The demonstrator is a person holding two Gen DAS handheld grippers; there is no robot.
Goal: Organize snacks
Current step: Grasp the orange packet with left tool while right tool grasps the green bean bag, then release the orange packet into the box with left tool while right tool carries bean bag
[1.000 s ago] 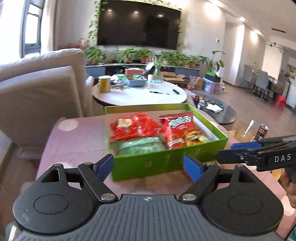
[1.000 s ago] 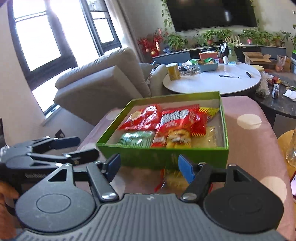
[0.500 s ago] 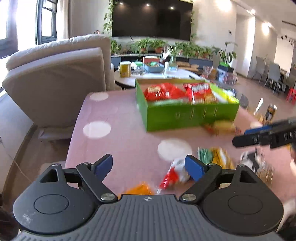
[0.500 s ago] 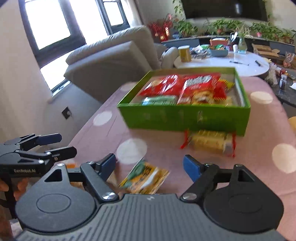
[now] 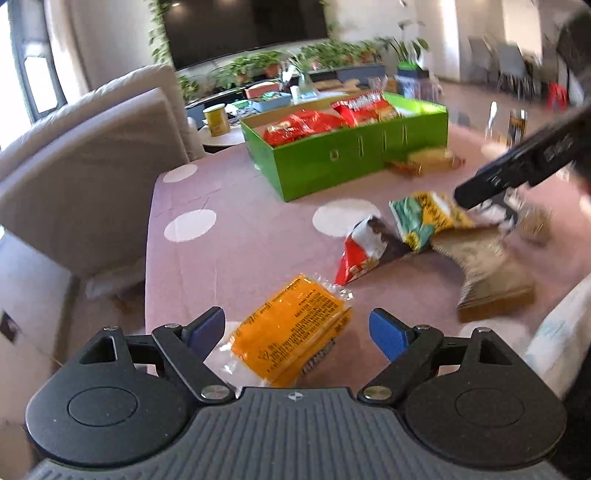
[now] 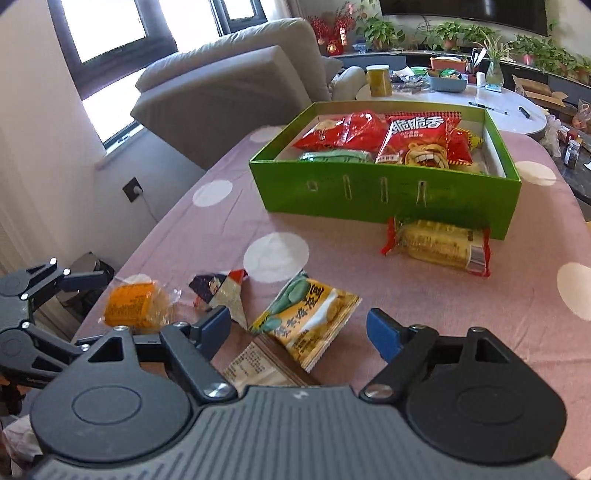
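From my left wrist view the brown packet (image 5: 491,273) and the right gripper (image 5: 476,194) are smeared by motion blur. My right camera housing hides the lower end of a beige wrapper (image 6: 255,365); its print is unreadable.

sofa (image 6: 236,81) | wall TV (image 5: 243,29) | round white table (image 6: 491,107) | potted plants (image 6: 454,33)

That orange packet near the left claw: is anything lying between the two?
Nothing visible. The orange packet lies flat on the pink cloth just ahead of the left gripper, whose jaws stand open with no other snack between them and it. The triangular packet lies farther off.
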